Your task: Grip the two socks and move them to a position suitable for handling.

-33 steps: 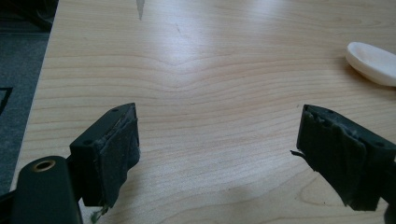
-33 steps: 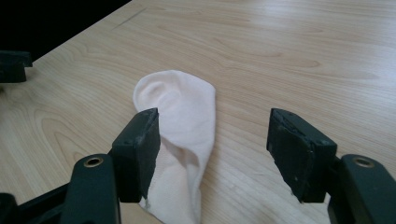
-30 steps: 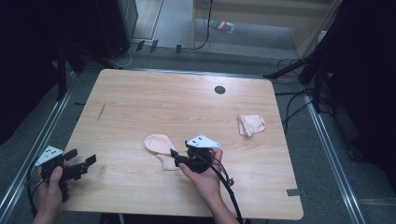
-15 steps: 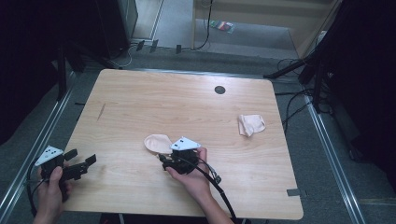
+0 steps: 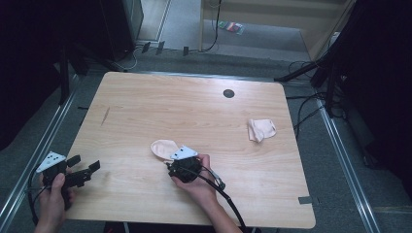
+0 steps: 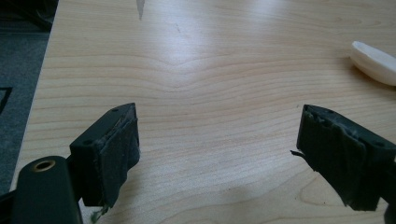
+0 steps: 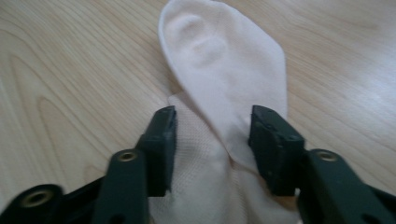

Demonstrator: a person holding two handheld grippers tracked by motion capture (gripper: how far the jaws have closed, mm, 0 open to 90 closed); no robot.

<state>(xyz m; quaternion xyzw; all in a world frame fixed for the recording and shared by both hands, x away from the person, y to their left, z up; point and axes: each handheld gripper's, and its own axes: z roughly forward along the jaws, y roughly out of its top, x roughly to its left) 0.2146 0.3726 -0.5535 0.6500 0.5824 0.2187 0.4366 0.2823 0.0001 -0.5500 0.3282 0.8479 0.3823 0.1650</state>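
Right hand-held gripper (image 7: 212,122) sliding toward 9 o'clock, jaws apart, straddling pale sock (image 7: 224,84) lying flat on table (image 5: 145,107); left hand-held gripper (image 6: 217,140) gaping wide.

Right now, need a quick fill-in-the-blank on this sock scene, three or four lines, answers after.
1. The right hand-held gripper has its jaws on either side of a pale ____ lying flat on the table.
2. The left hand-held gripper hovers over bare wood with its jaws ____.
3. A second, crumpled sock lies nearer the table's ____ edge in the high view.

Missing words: sock; open; right
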